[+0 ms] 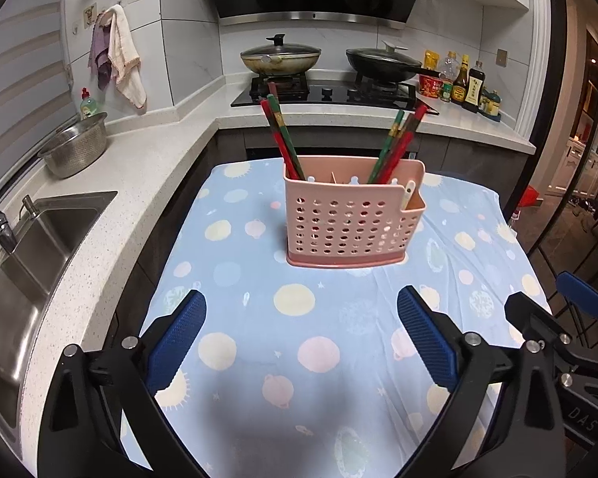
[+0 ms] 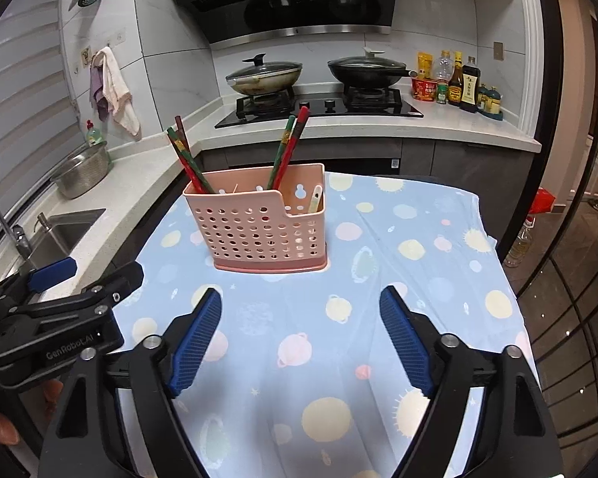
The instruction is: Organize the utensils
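Pink utensil holder [image 1: 353, 223] on tablecloth [image 1: 299, 338], chopsticks [image 1: 283, 135] inside, upright

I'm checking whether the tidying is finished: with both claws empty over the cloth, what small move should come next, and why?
Probably ease both claws back and stop. The red and green chopsticks and a pale spoon already stand in the pink perforated plastic holder. The left claw and right claw are open and empty, and no loose utensil shows on the blue planet-print cloth.
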`<state>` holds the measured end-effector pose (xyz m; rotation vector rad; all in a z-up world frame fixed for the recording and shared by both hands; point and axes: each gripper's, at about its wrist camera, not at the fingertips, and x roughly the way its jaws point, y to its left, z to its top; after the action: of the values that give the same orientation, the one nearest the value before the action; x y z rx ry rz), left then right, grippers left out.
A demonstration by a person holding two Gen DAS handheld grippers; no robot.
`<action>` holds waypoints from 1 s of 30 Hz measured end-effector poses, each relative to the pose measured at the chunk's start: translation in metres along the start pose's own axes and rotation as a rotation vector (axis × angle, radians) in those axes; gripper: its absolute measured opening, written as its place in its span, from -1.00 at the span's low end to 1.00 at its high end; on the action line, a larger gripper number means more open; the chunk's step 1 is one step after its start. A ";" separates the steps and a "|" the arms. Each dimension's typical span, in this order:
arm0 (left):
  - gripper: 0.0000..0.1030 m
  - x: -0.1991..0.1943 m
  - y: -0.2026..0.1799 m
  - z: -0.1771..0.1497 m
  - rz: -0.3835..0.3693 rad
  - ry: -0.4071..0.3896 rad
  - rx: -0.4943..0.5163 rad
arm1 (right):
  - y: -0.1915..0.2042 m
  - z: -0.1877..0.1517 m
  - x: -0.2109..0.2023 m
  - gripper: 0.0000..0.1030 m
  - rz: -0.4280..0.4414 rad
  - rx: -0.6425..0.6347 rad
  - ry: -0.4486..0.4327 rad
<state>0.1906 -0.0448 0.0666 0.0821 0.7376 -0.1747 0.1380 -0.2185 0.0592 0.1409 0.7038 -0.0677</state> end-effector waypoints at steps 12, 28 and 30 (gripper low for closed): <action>0.82 0.001 -0.010 -0.007 0.018 0.028 -0.002 | -0.015 -0.009 0.003 0.87 -0.022 0.017 0.013; 0.82 0.004 -0.008 -0.011 0.063 0.039 -0.002 | -0.004 -0.015 0.007 0.87 -0.049 -0.032 0.016; 0.82 0.005 -0.007 -0.012 0.067 0.041 -0.004 | -0.004 -0.015 0.008 0.87 -0.051 -0.030 0.019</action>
<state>0.1850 -0.0508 0.0549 0.1067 0.7747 -0.1074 0.1337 -0.2205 0.0420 0.0949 0.7267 -0.1042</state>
